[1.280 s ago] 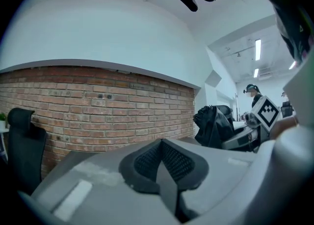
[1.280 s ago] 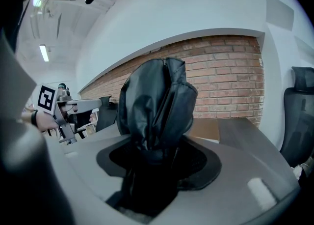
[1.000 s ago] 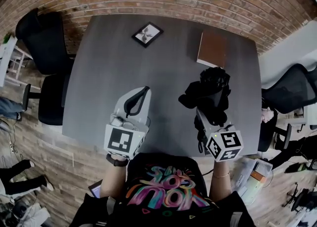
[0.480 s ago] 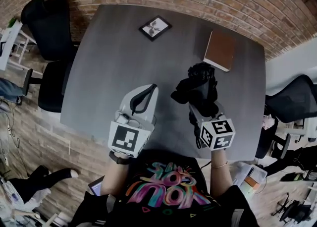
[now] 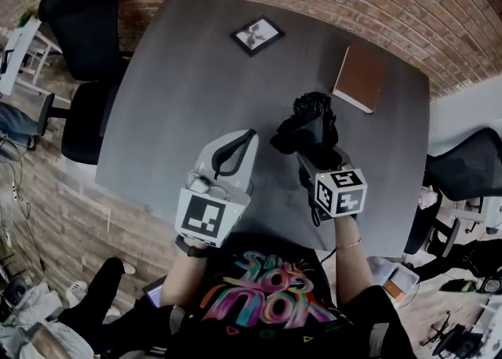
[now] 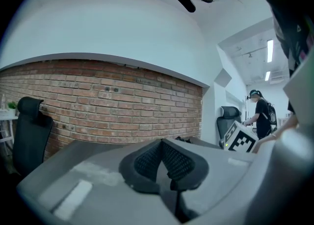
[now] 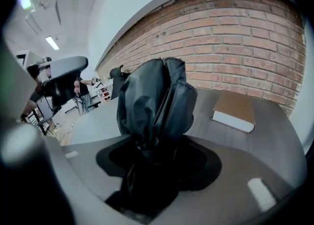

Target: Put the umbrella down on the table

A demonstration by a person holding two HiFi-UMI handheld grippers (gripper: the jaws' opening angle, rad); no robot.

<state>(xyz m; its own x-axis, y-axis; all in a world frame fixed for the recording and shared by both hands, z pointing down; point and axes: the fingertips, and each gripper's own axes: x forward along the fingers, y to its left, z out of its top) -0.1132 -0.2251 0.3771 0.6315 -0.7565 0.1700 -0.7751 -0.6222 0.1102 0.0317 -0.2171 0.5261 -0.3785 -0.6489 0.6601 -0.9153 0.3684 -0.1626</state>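
Right gripper (image 7: 157, 157) is clamped on the folded black umbrella (image 5: 310, 121), jaws spread wide around the bundled fabric, which projects ahead of them over the grey table (image 5: 172, 91); whether it touches the tabletop cannot be told. The umbrella sits over the table's right half, near a brown notebook (image 5: 361, 77). Left gripper (image 6: 162, 145), to its left, has its pads closed together with nothing between them. A framed picture (image 5: 257, 34) lies near the far edge.

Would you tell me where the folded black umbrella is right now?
In the head view, the umbrella is held in the right gripper, over the right side of the table, near the brown book.
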